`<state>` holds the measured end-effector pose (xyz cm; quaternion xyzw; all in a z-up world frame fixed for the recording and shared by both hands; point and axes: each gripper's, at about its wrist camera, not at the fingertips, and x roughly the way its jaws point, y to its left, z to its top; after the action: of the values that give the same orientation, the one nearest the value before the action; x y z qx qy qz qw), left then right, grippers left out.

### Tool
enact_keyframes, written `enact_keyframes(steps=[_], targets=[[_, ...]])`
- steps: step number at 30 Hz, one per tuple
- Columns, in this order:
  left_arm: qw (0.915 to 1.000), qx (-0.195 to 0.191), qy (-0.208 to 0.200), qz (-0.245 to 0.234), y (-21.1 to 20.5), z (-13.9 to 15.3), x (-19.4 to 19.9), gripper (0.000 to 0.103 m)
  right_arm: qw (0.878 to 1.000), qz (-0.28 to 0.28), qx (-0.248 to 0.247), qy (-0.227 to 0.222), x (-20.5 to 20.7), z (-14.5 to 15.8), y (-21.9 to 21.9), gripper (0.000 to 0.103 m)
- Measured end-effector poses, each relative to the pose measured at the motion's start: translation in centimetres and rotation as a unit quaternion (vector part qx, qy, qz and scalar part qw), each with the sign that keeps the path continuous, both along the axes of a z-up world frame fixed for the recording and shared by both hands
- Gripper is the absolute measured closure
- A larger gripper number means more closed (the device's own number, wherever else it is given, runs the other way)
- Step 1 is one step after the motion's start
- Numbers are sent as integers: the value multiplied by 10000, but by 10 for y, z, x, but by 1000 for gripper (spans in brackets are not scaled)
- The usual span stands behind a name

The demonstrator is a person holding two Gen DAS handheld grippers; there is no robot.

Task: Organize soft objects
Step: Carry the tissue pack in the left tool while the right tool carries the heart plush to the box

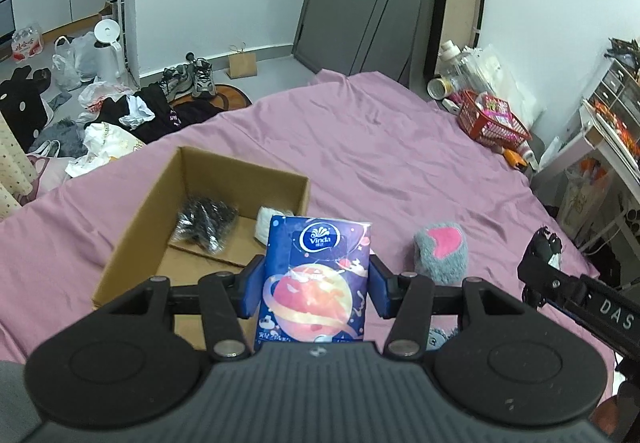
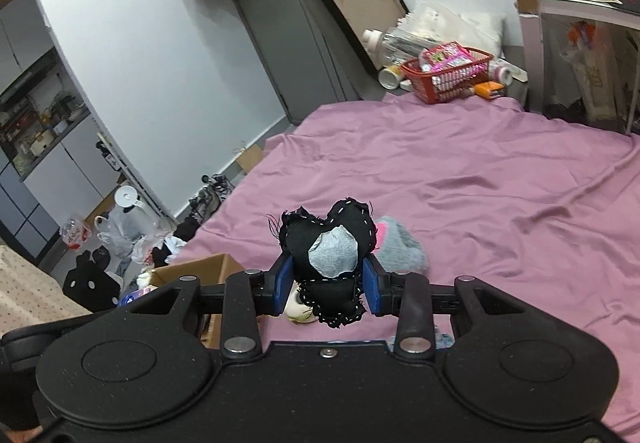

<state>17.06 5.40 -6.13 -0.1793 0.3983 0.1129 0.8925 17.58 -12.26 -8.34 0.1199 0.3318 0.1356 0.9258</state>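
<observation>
Both tools are loaded and the step in hand looks like carrying soft items to the cardboard box [image 1: 192,219], which sits open on the pink bed sheet [image 1: 380,147] at the near left. The left hand-held gripper [image 1: 316,289] is clamped on a blue tissue pack [image 1: 316,275], its blue pads pressing the pack's two sides, and it hangs just to the right of the box's near right corner. Inside the box lie a dark crinkly bundle [image 1: 206,221] and a white soft thing [image 1: 274,221] against the right wall. The right hand-held gripper [image 2: 326,289] is closed on a black hand-stitched plush [image 2: 330,255] with a pale grey patch, held above the bed. A grey fluffy plush with a pink heart [image 1: 440,253] rests on the sheet to the right, not yet picked up. The next move probably calls for shifting the tissue pack left over the box opening, clear of the rim, then spreading the jaws to drop it; the black plush would follow.
</observation>
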Motion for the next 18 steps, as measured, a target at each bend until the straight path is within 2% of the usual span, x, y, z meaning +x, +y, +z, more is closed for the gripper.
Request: enact_keyframes(steps=[9, 18], targets=[[9999, -117, -58, 108, 32, -5, -2, 51, 9995, 267, -63, -136, -5, -1, 23, 67], [9993, -269, 83, 246, 67, -28, 2, 51, 9987, 439, -246, -17, -3, -13, 45, 67]])
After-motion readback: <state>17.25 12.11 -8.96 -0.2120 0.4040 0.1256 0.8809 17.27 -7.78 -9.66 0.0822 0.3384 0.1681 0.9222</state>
